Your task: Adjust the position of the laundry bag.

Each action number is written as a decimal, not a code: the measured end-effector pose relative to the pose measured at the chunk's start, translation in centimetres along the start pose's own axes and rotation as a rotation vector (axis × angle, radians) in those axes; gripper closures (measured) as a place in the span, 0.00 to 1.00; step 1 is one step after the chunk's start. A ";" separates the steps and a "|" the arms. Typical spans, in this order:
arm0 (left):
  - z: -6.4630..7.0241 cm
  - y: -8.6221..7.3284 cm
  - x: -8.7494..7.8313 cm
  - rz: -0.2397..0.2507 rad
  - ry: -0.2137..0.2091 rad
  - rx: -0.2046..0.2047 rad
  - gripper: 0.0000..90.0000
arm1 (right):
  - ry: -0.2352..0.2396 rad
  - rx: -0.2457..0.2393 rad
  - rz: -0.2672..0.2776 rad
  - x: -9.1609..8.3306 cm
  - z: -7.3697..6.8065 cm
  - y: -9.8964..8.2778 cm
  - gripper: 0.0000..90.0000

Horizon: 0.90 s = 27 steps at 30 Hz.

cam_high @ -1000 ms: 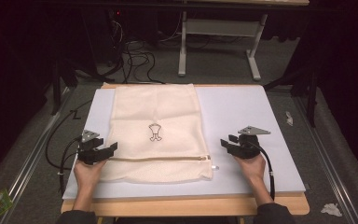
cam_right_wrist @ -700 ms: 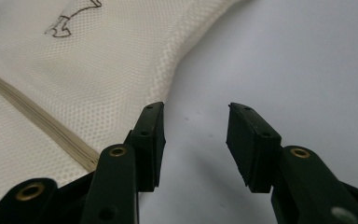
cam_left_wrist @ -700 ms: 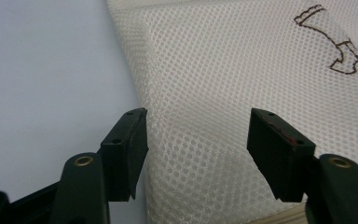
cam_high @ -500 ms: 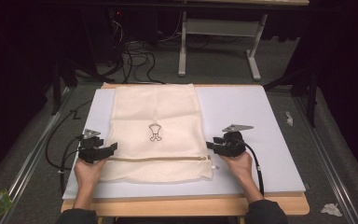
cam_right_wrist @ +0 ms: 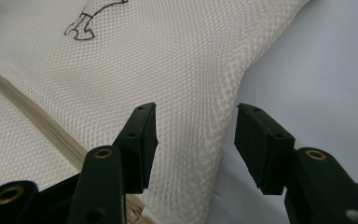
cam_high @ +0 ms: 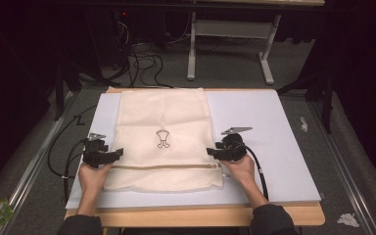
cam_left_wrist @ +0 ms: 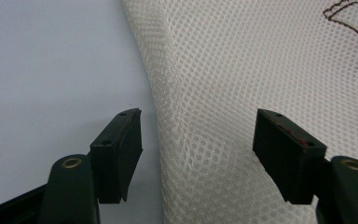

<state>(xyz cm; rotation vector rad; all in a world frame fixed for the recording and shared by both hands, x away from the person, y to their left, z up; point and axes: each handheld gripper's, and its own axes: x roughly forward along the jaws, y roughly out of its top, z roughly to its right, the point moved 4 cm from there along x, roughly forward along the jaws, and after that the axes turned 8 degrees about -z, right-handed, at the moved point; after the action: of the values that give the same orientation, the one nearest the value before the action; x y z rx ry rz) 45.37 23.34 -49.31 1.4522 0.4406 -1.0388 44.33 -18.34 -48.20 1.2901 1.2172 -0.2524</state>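
Mesh bag (cam_high: 164,139) spread flat at centre frame on the pale-topped counter (cam_high: 279,147), zipper (cam_high: 164,166) across its lower part. Left hand-held gripper (cam_high: 119,152) released, straddling the bag's left edge. Right hand-held gripper (cam_high: 210,151) released too, jaws just widened, right edge between them, unpinched. Approach done; gripping both edges and whatever follows still to come.

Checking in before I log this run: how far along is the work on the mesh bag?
Done: the mesh bag lies flat on the table, zip closed. In hand: the left gripper and right gripper each straddle a side edge, jaws open; the right's have just been opening. Left: gripping the edges and whatever move follows.
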 end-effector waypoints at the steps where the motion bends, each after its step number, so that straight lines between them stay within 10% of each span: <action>1: 0.0 0.0 0.0 0.005 -0.002 0.002 0.38 | -0.007 -0.002 -0.006 0.2 0.1 0.1 0.54; 20: 0.2 0.5 1.3 -0.058 -0.077 -0.032 0.43 | 0.003 0.042 -0.096 2.1 0.6 0.4 0.62; 27: 0.1 0.5 1.3 -0.061 -0.016 -0.011 0.60 | 0.015 0.011 -0.133 2.3 0.0 0.8 0.83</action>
<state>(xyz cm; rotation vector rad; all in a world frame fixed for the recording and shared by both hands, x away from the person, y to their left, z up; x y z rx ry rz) 46.39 22.73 -50.08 1.4270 0.4809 -1.0942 45.86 -16.96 -49.57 1.2239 1.3176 -0.3466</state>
